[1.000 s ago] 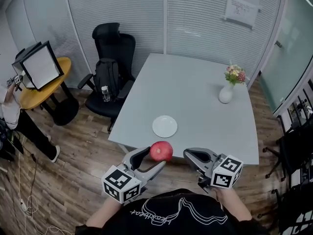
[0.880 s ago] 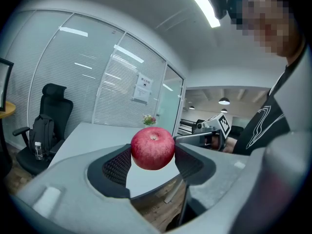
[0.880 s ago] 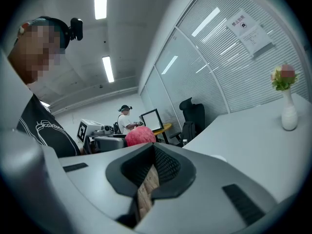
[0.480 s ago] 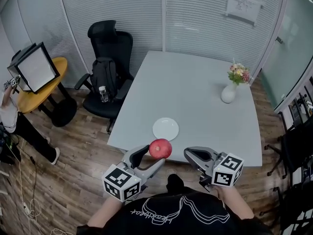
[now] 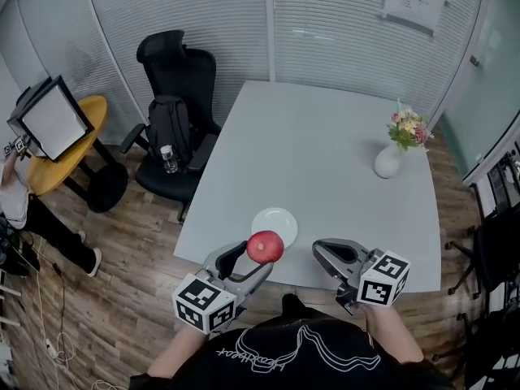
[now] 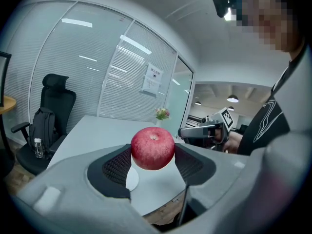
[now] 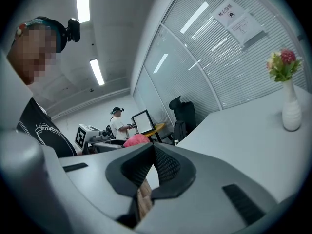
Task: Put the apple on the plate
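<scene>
**A:** Where is the apple right now?

**B:** My left gripper (image 5: 257,258) has it. The 2 jaws are clamped on the sides of the apple (image 5: 266,246), stem dimple up. It hangs in the air over the near edge of the table (image 5: 325,153), and the plate (image 5: 281,215) lies just beyond it.

**A:** And your other tool?

**B:** My right gripper (image 5: 319,250) carries nothing. Its jaws meet at the tips, and it sits off to the right of the apple at about the same height.

**A:** How would you do this step well?

**B:** I'd carry the apple a little further forward until it's centred over the plate. Then I'd lower it until its underside rests there, and only then part the jaws. I reckon a drop from this height could make it bounce or roll off, since the plate looks shallow. I'd hold the grip level so it lands flat, then draw straight back once the pads are clear.

**A:** And your arms?

**B:** Both forearms reach forward from my body, with the marker cubes nearest me. The left gripper is roughly level and points forward and slightly right, toward the plate. The right one angles forward and left, idle.
</scene>
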`<state>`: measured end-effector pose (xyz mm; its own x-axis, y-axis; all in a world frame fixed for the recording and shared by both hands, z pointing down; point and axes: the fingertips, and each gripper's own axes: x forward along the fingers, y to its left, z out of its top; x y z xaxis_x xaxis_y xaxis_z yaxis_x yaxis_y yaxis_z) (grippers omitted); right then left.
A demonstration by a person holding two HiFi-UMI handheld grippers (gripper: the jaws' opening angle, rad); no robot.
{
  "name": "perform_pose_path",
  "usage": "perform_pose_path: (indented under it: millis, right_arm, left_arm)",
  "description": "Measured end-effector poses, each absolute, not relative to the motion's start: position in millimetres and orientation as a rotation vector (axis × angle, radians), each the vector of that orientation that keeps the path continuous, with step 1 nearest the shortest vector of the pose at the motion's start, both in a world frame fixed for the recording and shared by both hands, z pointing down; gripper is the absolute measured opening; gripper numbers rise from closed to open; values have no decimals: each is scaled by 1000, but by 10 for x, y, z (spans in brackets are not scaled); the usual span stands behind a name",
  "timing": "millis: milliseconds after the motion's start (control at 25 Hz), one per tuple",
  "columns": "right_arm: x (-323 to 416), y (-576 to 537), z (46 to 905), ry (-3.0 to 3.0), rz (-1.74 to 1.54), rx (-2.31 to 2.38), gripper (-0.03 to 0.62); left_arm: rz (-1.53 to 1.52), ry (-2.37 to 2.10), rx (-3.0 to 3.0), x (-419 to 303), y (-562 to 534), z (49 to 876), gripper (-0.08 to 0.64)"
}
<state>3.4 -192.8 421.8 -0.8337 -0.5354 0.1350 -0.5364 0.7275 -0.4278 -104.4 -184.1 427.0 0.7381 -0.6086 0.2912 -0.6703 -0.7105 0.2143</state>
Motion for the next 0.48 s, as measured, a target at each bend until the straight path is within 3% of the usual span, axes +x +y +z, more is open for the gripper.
perform_pose_path:
  millis: [480]
  right_arm:
    - [236, -2490, 4433, -2872, 786, 961, 9]
  left_arm:
    - [355, -991, 2627, -930, -2462, 4529, 285]
